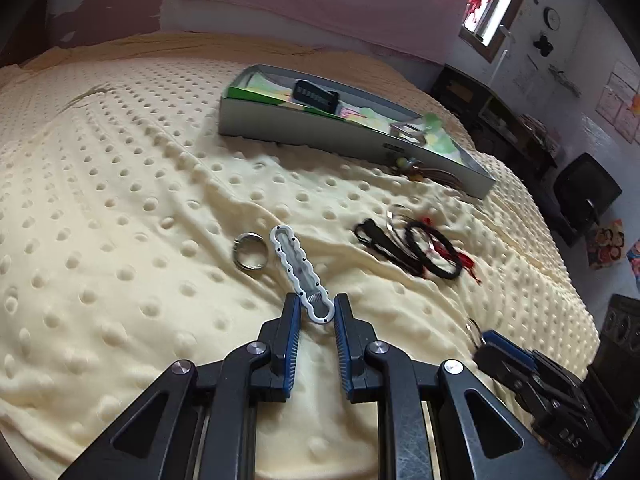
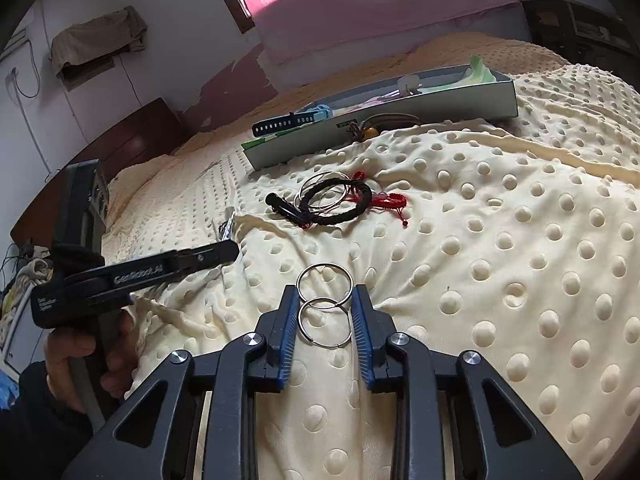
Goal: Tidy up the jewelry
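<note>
1. The left gripper (image 1: 317, 311) is down at the bed (image 1: 120, 200), its jaws parted on either side of the near end of a white wavy-edged clip (image 1: 301, 272); they look just short of contact, so it is released rather than clenched.
2. Just left of that clip, ahead of the left gripper, lies a metal ring (image 1: 249, 256), not touching it as far as can be seen.
3. The right gripper (image 2: 325, 312) also stands released, its jaws straddling 2 thin hoop rings (image 2: 325, 304) that lie flat on the bed, one ahead of the other and apparently touching; neither jaw visibly presses on them.
4. Further ahead of both grippers sits a tangle of black cord bracelets (image 2: 336, 200) with red string (image 2: 390, 201) and 2 more silver hoops (image 2: 324, 190).
5. Beyond that, the open grey box (image 1: 304, 136) already holds a dark strap (image 1: 316, 94) and some pale green and clear pieces. A small beaded piece (image 2: 370, 130) rests on the bed against its near wall.
6. Judged from this, the task is partly done: a few pieces are boxed, while the clip, the ring, the 2 hoops and the tangle are left, with 2 pickups seemingly about to begin.
</note>
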Demonstrator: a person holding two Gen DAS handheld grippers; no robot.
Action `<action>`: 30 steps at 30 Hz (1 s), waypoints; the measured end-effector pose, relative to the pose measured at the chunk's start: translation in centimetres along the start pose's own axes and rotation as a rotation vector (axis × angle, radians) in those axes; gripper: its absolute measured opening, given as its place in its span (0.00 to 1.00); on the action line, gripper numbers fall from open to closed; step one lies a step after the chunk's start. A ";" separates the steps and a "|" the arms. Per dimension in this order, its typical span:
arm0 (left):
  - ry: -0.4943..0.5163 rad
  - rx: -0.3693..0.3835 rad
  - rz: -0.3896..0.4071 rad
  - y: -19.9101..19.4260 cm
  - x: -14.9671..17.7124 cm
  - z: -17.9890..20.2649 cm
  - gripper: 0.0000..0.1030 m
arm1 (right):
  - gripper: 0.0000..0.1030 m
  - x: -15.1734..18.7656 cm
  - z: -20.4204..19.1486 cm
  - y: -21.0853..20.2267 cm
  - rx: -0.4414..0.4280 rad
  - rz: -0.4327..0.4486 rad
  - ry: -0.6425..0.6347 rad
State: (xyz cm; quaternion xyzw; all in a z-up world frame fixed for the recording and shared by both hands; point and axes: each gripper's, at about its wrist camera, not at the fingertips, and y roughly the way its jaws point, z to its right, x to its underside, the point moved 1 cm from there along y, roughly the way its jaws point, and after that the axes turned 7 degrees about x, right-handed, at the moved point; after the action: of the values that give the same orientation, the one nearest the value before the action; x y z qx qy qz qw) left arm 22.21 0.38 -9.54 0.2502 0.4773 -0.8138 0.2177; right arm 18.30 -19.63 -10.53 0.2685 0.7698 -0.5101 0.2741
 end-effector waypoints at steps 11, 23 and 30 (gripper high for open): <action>0.093 0.063 0.031 -2.6 1.4 2.6 0.15 | 0.05 0.0 0.8 -1.6 -0.003 0.063 0.023; 0.158 0.081 0.021 -2.8 2.9 4.3 0.15 | 0.01 0.3 1.0 -2.9 -0.017 0.121 0.040; 0.142 0.085 -0.009 -2.0 3.4 4.0 0.15 | 0.04 0.7 2.3 -3.1 0.020 0.094 0.109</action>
State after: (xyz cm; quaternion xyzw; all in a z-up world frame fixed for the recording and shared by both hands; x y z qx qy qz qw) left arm 17.55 -2.61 -8.63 0.3142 0.4578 -0.8144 0.1686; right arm 15.98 -22.75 -9.80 0.3348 0.7648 -0.4890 0.2527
